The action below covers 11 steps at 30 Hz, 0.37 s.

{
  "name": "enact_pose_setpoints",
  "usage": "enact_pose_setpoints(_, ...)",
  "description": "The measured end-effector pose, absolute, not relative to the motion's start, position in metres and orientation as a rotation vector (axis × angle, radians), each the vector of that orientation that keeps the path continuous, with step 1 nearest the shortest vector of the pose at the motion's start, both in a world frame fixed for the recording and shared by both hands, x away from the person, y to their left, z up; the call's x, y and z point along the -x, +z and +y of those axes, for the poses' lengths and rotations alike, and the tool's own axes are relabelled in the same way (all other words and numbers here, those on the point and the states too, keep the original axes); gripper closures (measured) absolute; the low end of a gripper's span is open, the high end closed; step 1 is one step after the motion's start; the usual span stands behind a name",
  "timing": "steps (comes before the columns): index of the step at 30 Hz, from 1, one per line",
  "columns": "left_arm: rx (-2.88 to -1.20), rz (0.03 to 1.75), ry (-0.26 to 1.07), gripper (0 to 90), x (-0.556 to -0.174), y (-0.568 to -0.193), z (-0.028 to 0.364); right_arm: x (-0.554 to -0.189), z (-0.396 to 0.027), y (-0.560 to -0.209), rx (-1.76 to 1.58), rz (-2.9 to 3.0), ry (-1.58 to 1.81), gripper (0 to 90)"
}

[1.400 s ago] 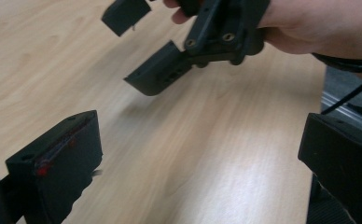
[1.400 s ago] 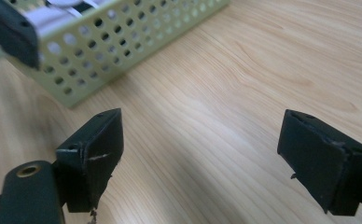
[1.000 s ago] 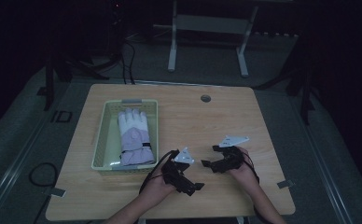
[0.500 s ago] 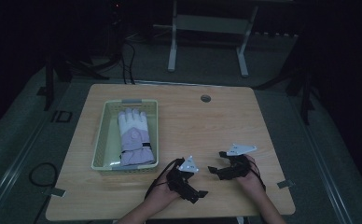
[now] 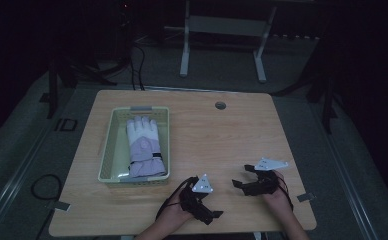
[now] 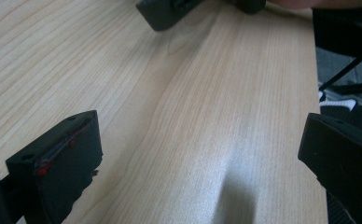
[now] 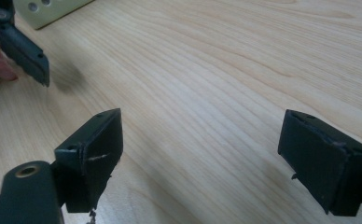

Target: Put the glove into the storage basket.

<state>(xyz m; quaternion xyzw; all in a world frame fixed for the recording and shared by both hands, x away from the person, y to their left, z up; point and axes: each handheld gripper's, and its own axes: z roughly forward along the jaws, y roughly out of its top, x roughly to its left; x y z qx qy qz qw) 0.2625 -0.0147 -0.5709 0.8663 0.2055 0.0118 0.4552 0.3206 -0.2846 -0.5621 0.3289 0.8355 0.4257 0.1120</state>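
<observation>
Main risk, as a judgement: snagging the basket (image 5: pixel 108 150) instead of the glove (image 5: pixel 144 147). Reaching in w/ jaws this wide could catch the near wall or rim, tip or drag the basket across the table (image 5: pixel 242 135). Could also pinch just one glove finger or the cuff edge, so glove flops, slips out on lifting. Soft fabric, prob. needs a deep bite mid-palm or at the cuff. Another hazard: left gripper (image 5: pixel 204 207) and right gripper (image 5: pixel 242 177) near each other at the near edge (right gripper's tip peeks in at top of left gripper view (image 6: pixel 163 11)), so crossing paths could knock them together.

Both sets of jaws wide apart, nothing between them but bare wood; seen plainly in left gripper view (image 6: pixel 200 154) and right gripper view (image 7: pixel 200 154).

Glove lying flat inside basket, fingers pointing away from person, cuff toward near wall. Basket on left part of table. Left gripper just beyond basket's near right corner, nearer the glove; right gripper well apart from it, further right. Basket corner visible at top left of right gripper view (image 7: pixel 53 9).
</observation>
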Motion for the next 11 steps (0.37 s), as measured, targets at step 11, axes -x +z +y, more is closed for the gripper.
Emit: enact_pose_setpoints(11,-2.114,0.489,0.034,0.0,-0.2617,-0.5709,-0.0133,-0.3215,-0.2855,-0.5624,-0.978,2.437,1.243,14.1)
